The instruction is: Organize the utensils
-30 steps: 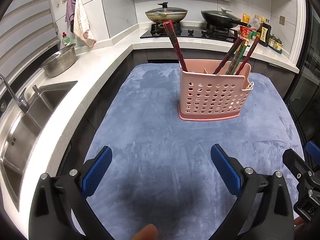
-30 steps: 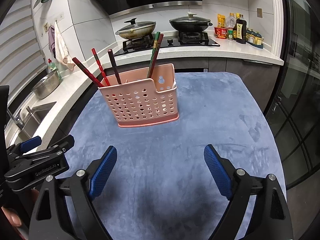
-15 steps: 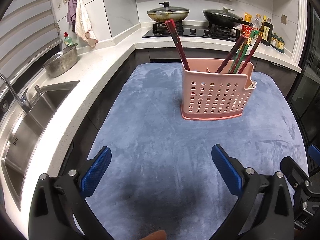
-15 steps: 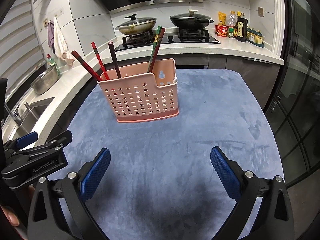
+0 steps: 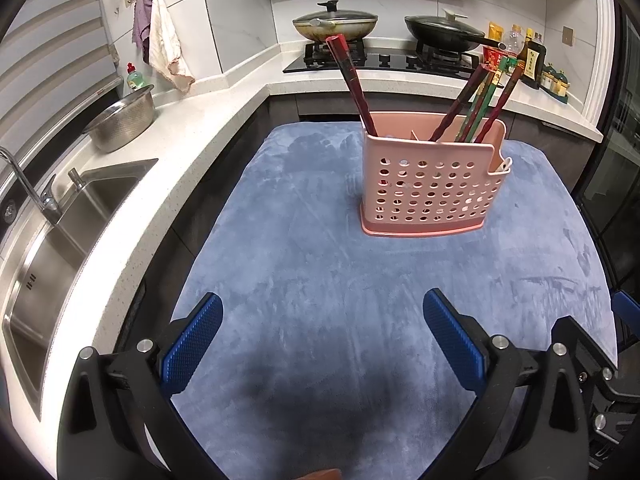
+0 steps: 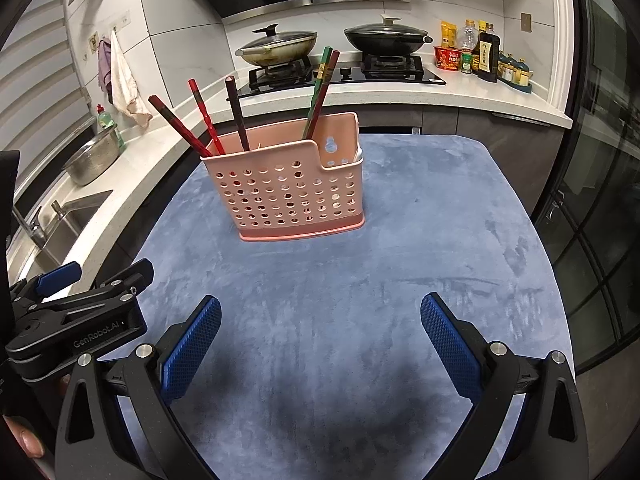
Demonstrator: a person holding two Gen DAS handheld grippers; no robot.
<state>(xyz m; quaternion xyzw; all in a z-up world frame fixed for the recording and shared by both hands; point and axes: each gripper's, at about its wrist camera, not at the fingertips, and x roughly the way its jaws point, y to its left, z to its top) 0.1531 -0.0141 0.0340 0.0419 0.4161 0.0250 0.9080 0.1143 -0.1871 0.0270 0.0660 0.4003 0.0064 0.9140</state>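
A pink perforated utensil holder [image 5: 432, 184] stands upright on the blue cloth [image 5: 320, 280], also in the right wrist view [image 6: 296, 196]. Several red, dark and green chopsticks [image 5: 352, 84] lean out of it, in two groups [image 6: 316, 96]. My left gripper [image 5: 322, 344] is open and empty, low over the near part of the cloth. My right gripper [image 6: 320, 344] is open and empty beside it; the left gripper's body [image 6: 76, 320] shows at its left.
A white counter [image 5: 168, 168] with a sink [image 5: 60, 240] and a steel colander [image 5: 124, 120] runs along the left. A hob with two lidded pans [image 5: 336, 24] and sauce bottles [image 6: 484, 56] is at the back. A glass door [image 6: 600, 200] is at right.
Both grippers have drawn back a little from the holder and stay open. The holder and chopsticks have not moved.
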